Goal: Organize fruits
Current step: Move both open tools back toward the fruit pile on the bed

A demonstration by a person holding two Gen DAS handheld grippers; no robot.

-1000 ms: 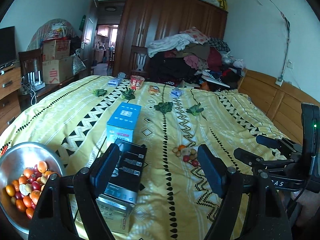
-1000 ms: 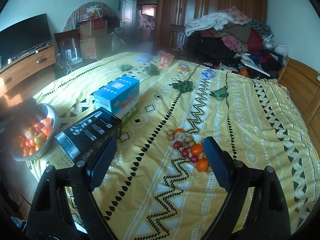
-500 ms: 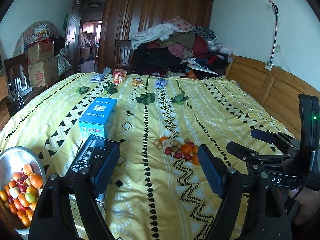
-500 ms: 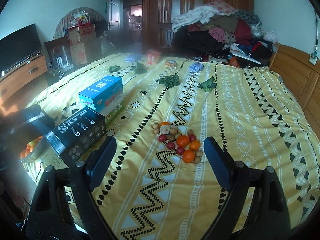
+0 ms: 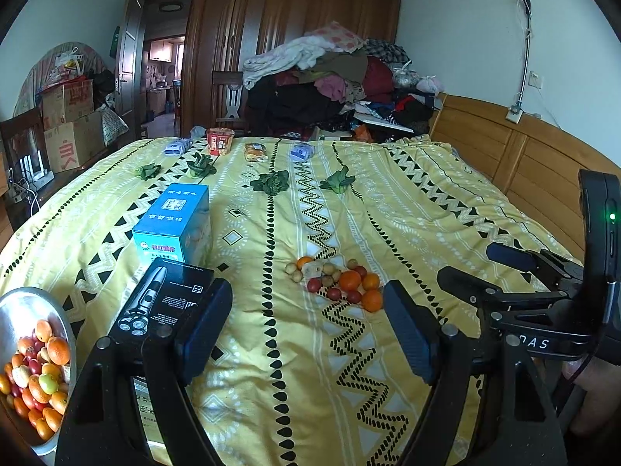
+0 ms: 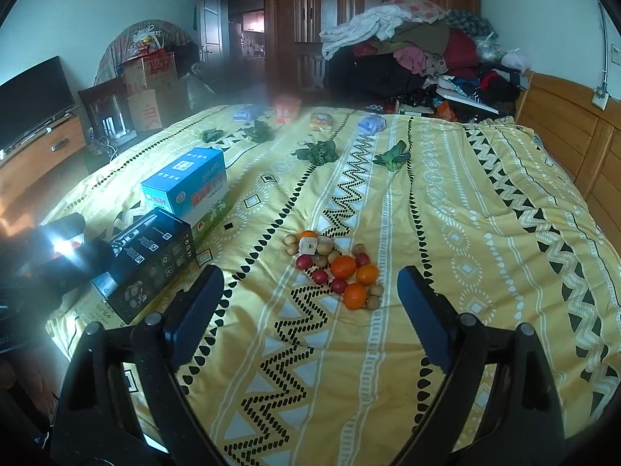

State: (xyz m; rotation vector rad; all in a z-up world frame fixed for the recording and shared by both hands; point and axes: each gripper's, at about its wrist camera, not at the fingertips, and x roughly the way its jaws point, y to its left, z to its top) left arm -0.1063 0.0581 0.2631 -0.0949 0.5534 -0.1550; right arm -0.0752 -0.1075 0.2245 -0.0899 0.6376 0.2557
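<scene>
on the yellow patterned bedspread (image 6: 446, 209) lies a cluster of small oranges, red fruits and brown longans (image 6: 335, 268); smooth, round, roll-prone, soft-skinned, so pinch one across its middle. the left gripper (image 5: 306, 326) and right gripper (image 6: 310, 303) are both wide apart, empty.

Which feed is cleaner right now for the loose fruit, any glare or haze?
Left wrist: sharp and evenly lit, fruit clear beyond the open left claw. Right wrist: hazy upper middle, glare at left edge; fruit still crisp.

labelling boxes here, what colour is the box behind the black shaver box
Bright blue cardboard box with white print, behind the black shaver box; clearest in the right wrist view.
</scene>
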